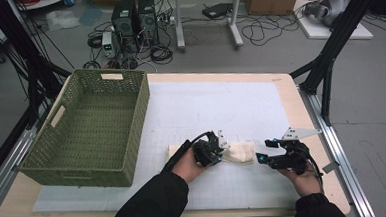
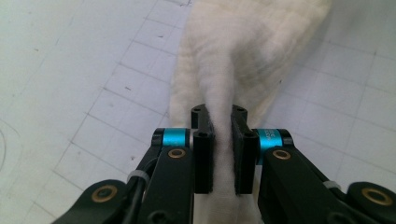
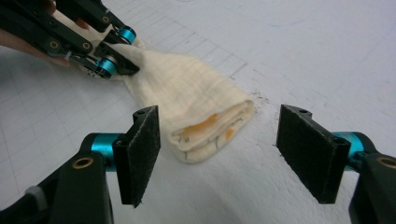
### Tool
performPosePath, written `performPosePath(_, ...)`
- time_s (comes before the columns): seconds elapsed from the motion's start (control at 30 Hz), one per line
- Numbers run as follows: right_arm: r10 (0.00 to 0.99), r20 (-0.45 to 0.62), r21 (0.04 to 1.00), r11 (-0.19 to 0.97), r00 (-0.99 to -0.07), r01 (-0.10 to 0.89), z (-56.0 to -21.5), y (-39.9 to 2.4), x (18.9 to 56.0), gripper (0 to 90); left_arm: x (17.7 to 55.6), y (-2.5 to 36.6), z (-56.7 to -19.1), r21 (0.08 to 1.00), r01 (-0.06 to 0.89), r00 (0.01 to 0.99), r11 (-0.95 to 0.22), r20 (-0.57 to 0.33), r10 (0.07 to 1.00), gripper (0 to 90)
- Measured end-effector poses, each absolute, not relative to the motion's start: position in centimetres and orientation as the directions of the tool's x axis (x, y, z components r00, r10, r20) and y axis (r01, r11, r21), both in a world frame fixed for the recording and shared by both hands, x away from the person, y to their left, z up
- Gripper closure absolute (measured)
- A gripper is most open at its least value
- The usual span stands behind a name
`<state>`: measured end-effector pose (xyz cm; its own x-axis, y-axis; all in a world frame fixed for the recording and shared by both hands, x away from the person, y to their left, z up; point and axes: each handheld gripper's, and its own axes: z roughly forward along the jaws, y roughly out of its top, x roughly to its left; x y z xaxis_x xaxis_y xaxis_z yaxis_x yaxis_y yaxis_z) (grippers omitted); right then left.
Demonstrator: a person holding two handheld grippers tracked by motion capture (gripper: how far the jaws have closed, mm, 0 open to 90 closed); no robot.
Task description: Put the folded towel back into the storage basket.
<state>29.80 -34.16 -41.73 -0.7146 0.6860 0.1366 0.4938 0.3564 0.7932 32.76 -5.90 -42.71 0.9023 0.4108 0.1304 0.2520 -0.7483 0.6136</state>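
One green basket (image 1: 131, 122) stands apart from the folded cloth (image 1: 239, 151).

The folded cloth (image 3: 196, 107) is cream with a faint woven check and orange marks at its folded end. The mat (image 1: 221, 107) is pale grey-white with a fine printed grid. The basket (image 1: 89, 129) is olive green, openwork. The tongs (image 3: 219, 154) are black with turquoise bands.

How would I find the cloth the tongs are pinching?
Start at the green basket on the table's left, then look right along the near edge of the white mat. The cream cloth lies folded between the two hands, the only soft thing there, with orange marks on its folded end.
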Motion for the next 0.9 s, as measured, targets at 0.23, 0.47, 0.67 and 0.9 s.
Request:
performPosePath(0.23,0.697,0.154,0.799,0.329,-0.7,0.503,-41.8,-34.8,29.7,26.8,33.5,-4.4,-42.0,0.671,0.341,0.877,-0.658,0.025,0.48,82.2)
performPosePath(0.47,0.699,0.153,0.801,0.326,-0.699,0.502,-41.8,-34.6,29.8,25.3,33.7,-3.6,-41.0,0.708,0.373,0.859,-0.6,-0.019,0.512,82.2)
performPosePath(0.67,0.698,0.163,0.805,0.314,-0.697,0.503,-41.8,-34.7,29.9,22.0,34.2,-2.6,-40.2,0.745,0.425,0.825,-0.514,-0.085,0.559,82.4)
performPosePath(0.9,0.698,0.161,0.803,0.318,-0.698,0.503,-42.0,-34.9,30.0,19.2,34.9,-1.3,-38.9,0.776,0.456,0.8,-0.436,-0.142,0.584,82.4)
